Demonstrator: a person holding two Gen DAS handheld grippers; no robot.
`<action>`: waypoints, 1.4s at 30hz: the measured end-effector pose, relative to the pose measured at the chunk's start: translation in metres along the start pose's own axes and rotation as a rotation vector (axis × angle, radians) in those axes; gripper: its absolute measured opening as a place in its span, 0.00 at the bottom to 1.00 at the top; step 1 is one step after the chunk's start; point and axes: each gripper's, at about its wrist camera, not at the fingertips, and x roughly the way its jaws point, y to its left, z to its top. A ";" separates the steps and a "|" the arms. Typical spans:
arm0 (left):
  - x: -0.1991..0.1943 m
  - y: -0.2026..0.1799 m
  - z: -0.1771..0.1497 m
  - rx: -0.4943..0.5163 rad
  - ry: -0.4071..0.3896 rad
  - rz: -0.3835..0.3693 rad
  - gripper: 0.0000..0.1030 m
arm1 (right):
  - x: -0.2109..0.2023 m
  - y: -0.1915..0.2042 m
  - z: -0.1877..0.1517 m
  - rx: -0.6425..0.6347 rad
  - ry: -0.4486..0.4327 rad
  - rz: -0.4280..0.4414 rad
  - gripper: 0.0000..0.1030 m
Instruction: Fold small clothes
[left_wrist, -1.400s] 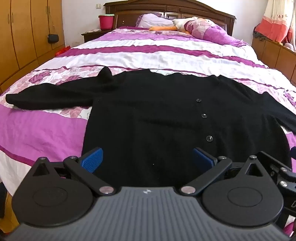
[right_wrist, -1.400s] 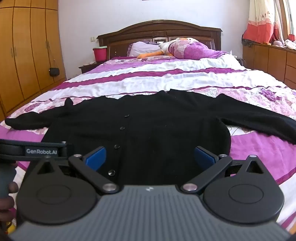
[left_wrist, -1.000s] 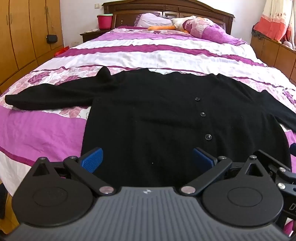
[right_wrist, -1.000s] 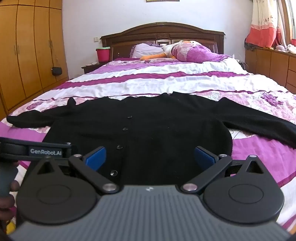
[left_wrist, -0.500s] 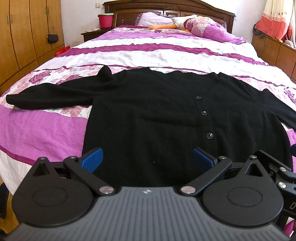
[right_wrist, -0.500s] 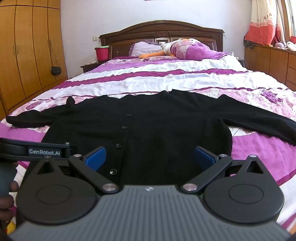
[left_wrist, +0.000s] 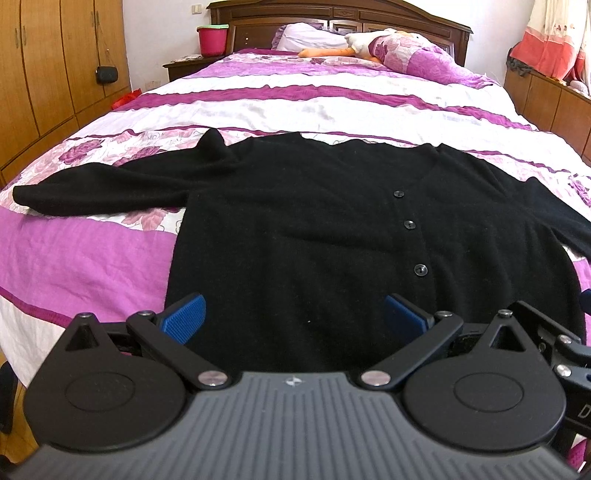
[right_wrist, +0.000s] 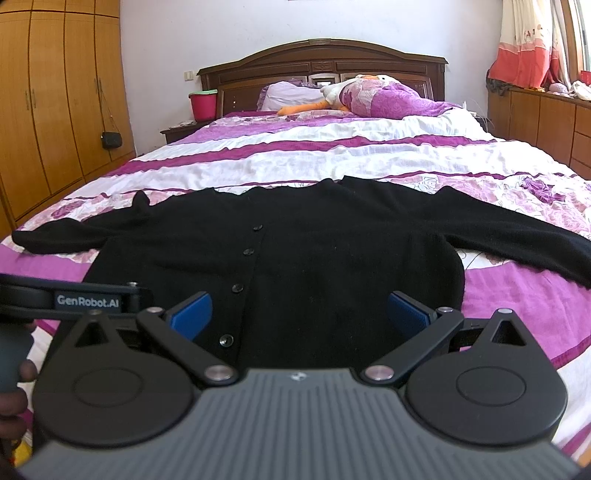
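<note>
Left wrist view first: we count one black knitted button-front cardigan (left_wrist: 295, 229), spread flat, front up, on the purple-and-white striped floral bedspread (left_wrist: 295, 99). Three dark round buttons (left_wrist: 409, 223) run down its placket toward 3 o'clock, and one sleeve stretches out to 9 o'clock. The other sleeve runs off the frame edge at 3 o'clock. Our left gripper (left_wrist: 293, 314) sits at 6 o'clock over the hem, its two blue-padded fingers (left_wrist: 183, 317) spread wide, holding nothing.

Right wrist view next: we see the same single cardigan (right_wrist: 332, 251), now with four buttons (right_wrist: 236, 287) visible toward 8 o'clock and both sleeves laid out, one to 9 and one to 3 o'clock. Our right gripper (right_wrist: 297, 314) hovers at 6 o'clock above the hem, fingers (right_wrist: 408, 314) wide apart and empty. One red bucket (right_wrist: 203, 105) stands at 11 o'clock beside the dark wooden headboard (right_wrist: 321, 59).
</note>
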 end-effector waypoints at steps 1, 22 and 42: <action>0.000 0.000 0.000 0.000 0.000 0.000 1.00 | 0.000 0.000 0.000 0.000 -0.001 0.000 1.00; 0.002 0.001 -0.001 -0.002 0.010 0.008 1.00 | 0.000 0.001 0.000 0.000 0.000 0.001 1.00; 0.004 -0.002 0.001 0.006 0.019 0.007 1.00 | 0.000 0.000 0.001 -0.002 0.001 0.002 1.00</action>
